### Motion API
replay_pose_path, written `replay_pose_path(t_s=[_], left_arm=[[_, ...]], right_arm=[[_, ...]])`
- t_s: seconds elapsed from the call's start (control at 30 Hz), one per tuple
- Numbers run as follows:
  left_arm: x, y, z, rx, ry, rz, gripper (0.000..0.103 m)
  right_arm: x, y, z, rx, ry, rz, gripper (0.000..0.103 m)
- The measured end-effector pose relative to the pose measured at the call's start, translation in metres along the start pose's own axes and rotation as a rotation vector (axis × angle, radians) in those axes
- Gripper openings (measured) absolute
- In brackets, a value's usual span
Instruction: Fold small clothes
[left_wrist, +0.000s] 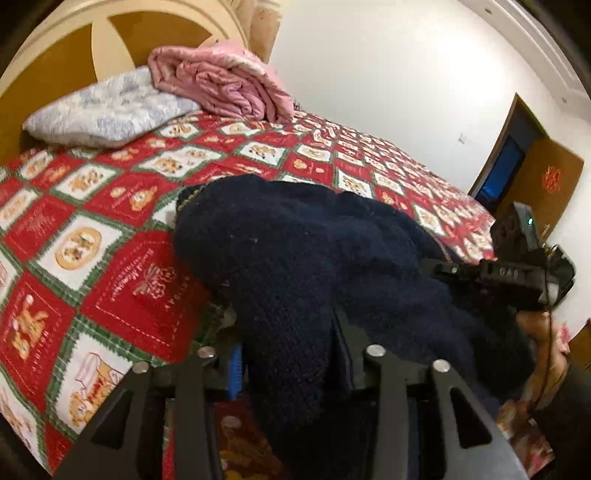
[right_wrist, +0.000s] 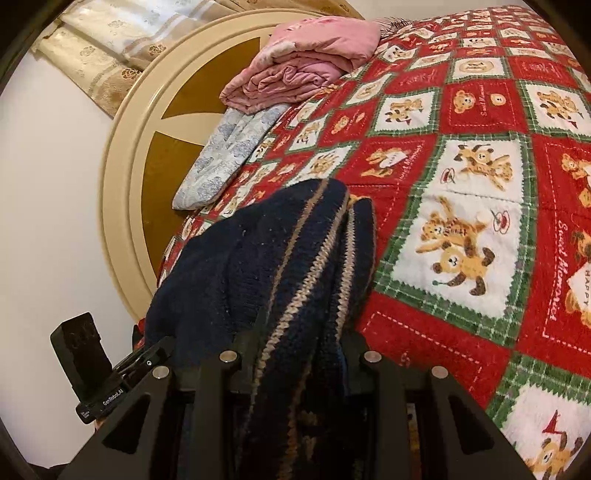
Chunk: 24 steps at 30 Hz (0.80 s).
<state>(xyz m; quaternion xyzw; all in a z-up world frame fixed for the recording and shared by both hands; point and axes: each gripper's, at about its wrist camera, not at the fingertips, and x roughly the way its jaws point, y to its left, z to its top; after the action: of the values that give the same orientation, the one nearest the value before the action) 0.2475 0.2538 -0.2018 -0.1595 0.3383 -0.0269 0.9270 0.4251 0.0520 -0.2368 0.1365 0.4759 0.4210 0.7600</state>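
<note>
Navy knitted sweater (left_wrist: 295, 258) with tan stripes hangs bunched over red patchwork bed quilt (left_wrist: 122, 295); left gripper (left_wrist: 288, 354) and right gripper (right_wrist: 299, 354) each pinch a fold.

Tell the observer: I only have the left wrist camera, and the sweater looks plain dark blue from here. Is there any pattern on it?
Observer: Yes. In the right wrist view, tan stripes run lengthwise along the sweater.
Operator: Does the right gripper have hold of it?
Observer: Yes. The right gripper is shut on the striped part, with the cloth bunched between its jaws.
</note>
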Motion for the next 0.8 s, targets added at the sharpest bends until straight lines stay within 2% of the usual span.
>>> replay_pose_path(t_s=[0.13, 0.23, 0.37, 0.57, 0.6, 0.63, 0.67, 0.7, 0.8], left_arm=[[-0.006, 0.002, -0.004, -0.047, 0.002, -0.011, 0.044], [-0.013, -0.008, -0.012, -0.014, -0.015, 0.034, 0.042], [-0.005, 0.003, -0.011, -0.073, -0.006, 0.014, 0.043], [-0.013, -0.006, -0.023, -0.066, -0.003, 0.042, 0.041], [-0.013, -0.006, -0.025, -0.067, -0.013, 0.046, 0.042], [-0.011, -0.003, -0.024, -0.086, -0.019, 0.044, 0.044], [-0.009, 0.002, -0.022, -0.116, -0.023, 0.046, 0.051], [-0.006, 0.006, -0.020, -0.132, -0.022, 0.056, 0.063], [-0.013, 0.008, -0.021, -0.158, -0.016, 0.049, 0.064]], right_arm=[[-0.004, 0.008, -0.005, -0.038, 0.005, -0.039, 0.032], [-0.003, 0.007, -0.006, -0.035, 0.010, -0.056, 0.032], [0.001, 0.005, -0.005, -0.026, 0.025, -0.080, 0.033], [-0.001, 0.013, -0.013, -0.058, 0.029, -0.131, 0.034], [0.002, 0.010, -0.010, -0.046, 0.034, -0.142, 0.036], [0.004, 0.006, -0.007, -0.033, 0.039, -0.151, 0.045], [0.002, 0.002, -0.006, -0.011, 0.042, -0.136, 0.048], [0.001, 0.001, -0.006, 0.000, 0.044, -0.129, 0.048], [-0.013, 0.006, -0.014, -0.027, 0.031, -0.167, 0.054]])
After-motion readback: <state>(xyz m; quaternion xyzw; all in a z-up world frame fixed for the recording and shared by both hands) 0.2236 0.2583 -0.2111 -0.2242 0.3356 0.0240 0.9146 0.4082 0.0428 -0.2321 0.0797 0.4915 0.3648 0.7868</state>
